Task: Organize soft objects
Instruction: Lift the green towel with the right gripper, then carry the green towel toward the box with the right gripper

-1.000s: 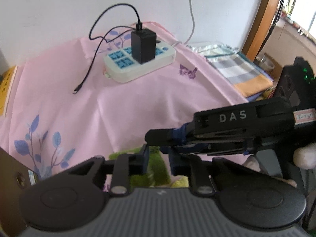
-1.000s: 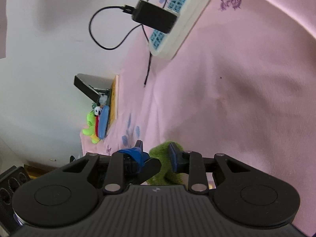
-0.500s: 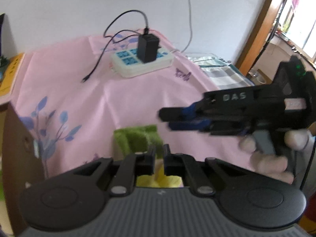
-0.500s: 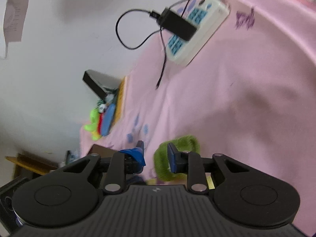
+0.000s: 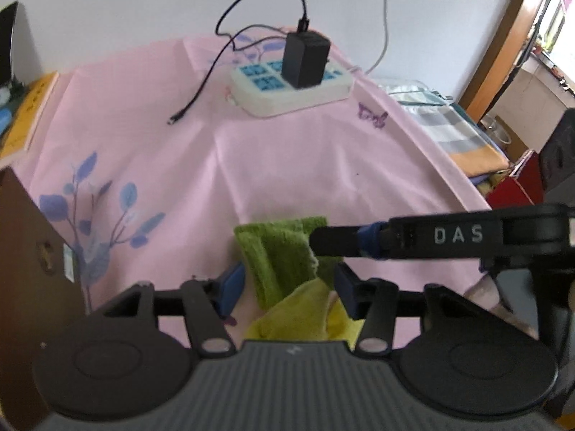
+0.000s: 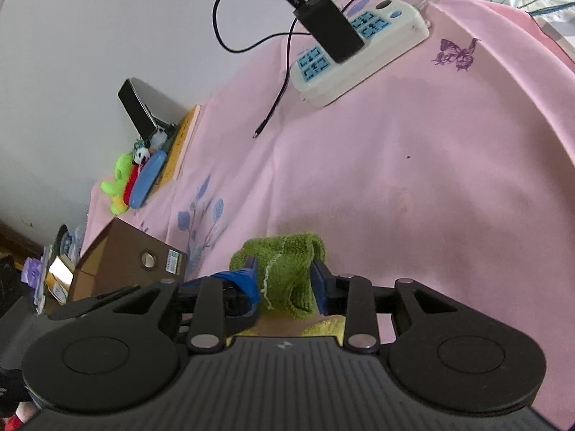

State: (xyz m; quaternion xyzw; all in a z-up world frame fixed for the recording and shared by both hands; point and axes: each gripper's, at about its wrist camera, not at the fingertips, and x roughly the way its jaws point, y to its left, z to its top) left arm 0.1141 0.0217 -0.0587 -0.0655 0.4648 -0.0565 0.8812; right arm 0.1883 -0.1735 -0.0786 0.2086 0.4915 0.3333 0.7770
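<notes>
Green terry cloth [image 5: 284, 255], folded, lies on the pink floral-print tabletop [image 5: 287, 165] with a yellow cloth [image 5: 298, 316] beneath its near edge. Half a second ago the left tool [image 5: 289, 285] was nearly shut; now its fingers stand wide apart around the cloth. The right tool [image 6: 284, 280], which had hung apart, now brackets the green fold, not clamped.

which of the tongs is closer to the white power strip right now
Neither clearly. Both the left tongs and the right tongs straddle the green cloth at the near edge, with the power strip far across the pink sheet.
</notes>
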